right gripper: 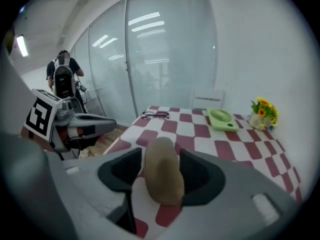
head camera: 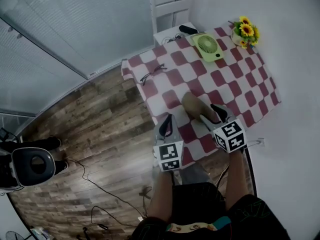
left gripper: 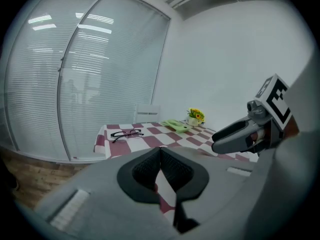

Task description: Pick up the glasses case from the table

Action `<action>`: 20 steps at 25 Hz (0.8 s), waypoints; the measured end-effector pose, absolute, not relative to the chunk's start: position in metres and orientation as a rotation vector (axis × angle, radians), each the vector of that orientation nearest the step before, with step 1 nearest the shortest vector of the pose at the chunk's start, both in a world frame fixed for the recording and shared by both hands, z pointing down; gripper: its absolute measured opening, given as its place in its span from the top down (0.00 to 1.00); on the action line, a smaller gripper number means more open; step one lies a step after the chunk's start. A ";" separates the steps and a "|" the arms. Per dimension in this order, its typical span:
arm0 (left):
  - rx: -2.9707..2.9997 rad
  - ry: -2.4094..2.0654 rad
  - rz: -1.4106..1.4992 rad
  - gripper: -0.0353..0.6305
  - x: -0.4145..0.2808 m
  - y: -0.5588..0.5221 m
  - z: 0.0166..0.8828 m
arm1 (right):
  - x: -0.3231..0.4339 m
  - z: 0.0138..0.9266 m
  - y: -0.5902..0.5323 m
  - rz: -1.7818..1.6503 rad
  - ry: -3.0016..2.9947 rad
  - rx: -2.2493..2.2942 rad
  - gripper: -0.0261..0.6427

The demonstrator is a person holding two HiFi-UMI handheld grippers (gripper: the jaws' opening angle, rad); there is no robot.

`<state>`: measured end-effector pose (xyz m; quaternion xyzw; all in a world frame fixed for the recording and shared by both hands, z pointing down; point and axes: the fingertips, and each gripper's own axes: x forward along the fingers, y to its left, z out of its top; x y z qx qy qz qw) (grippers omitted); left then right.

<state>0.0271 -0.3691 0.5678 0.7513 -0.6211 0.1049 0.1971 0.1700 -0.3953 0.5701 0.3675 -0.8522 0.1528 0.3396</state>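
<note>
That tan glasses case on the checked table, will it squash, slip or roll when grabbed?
The glasses case keeps a smooth domed shape, so it is probably stiff. Its rounded sides might let it slip or rock. Small next to the fan, it is likely light.

One glasses case (head camera: 196, 107), one fan (head camera: 208, 46)

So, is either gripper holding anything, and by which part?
Nothing is held. The glasses case sits between the right gripper's open fingers, not yet gripped; the left gripper is shut and empty.
</note>
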 end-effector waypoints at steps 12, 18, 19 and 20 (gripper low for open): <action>1.888 -1.856 0.292 0.93 0.039 -0.384 0.604 | 0.151 0.644 -0.408 0.443 -2.071 0.467 0.41; 1.805 -1.925 0.303 0.93 0.034 -0.379 0.605 | 0.145 0.661 -0.400 0.520 -2.033 0.357 0.39; 1.792 -1.939 0.304 0.93 0.032 -0.377 0.604 | 0.145 0.662 -0.400 0.529 -2.036 0.354 0.39; 1.781 -1.952 0.303 0.93 0.029 -0.375 0.604 | 0.145 0.662 -0.400 0.534 -2.044 0.354 0.39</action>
